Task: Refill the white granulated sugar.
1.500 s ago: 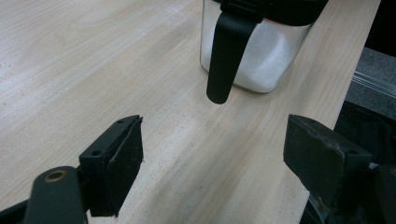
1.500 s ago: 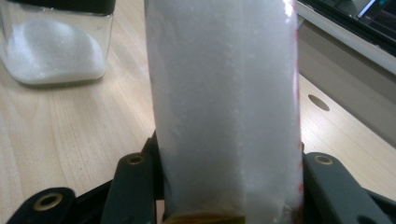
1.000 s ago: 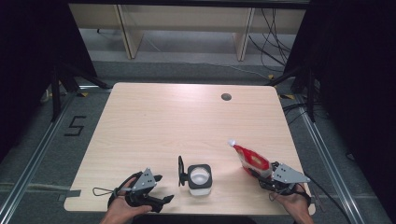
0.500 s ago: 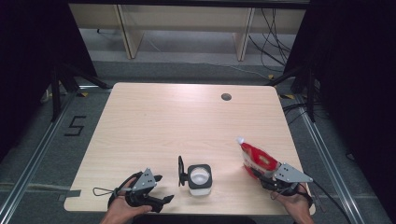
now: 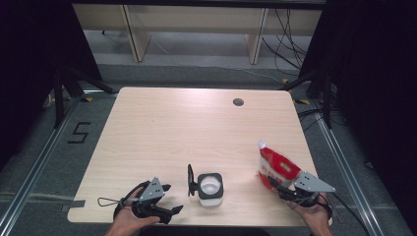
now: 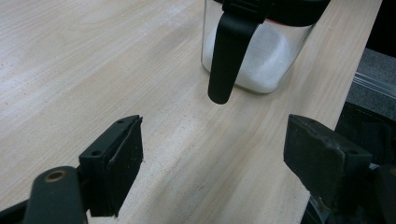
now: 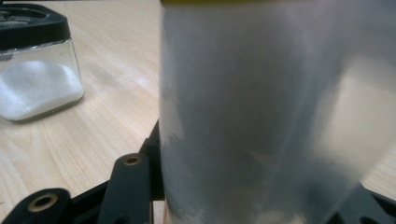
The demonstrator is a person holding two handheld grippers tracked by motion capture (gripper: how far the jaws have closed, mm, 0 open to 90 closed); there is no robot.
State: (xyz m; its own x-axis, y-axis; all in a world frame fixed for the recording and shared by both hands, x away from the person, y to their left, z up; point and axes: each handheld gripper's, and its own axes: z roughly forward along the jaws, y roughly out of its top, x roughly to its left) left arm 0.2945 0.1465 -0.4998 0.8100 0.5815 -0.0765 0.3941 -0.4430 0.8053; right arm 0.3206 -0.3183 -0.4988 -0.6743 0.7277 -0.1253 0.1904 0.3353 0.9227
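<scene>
A red and white pouch (image 5: 275, 167) stands upright near the table's front right corner, its spout at the top. My right gripper (image 5: 281, 186) is shut on its lower part from the near side. The jaws have just been opening a little with the pouch still between them. In the right gripper view the pouch (image 7: 271, 107) is a close grey blur between the jaws. A square glass jar (image 5: 209, 188) of white powder sits at the front middle, its black lid (image 5: 190, 178) flipped open to the left. My left gripper (image 5: 173, 198) rests open just left of the jar (image 6: 261, 60), holding nothing.
The wooden table (image 5: 196, 128) has a round cable hole (image 5: 238, 102) at the back right. Its front edge runs just below both hands. Shelving and cables lie on the floor beyond the far edge.
The pouch has swung from a leftward tilt to upright and shifted slightly right with the right gripper. The left gripper and jar have not moved.
</scene>
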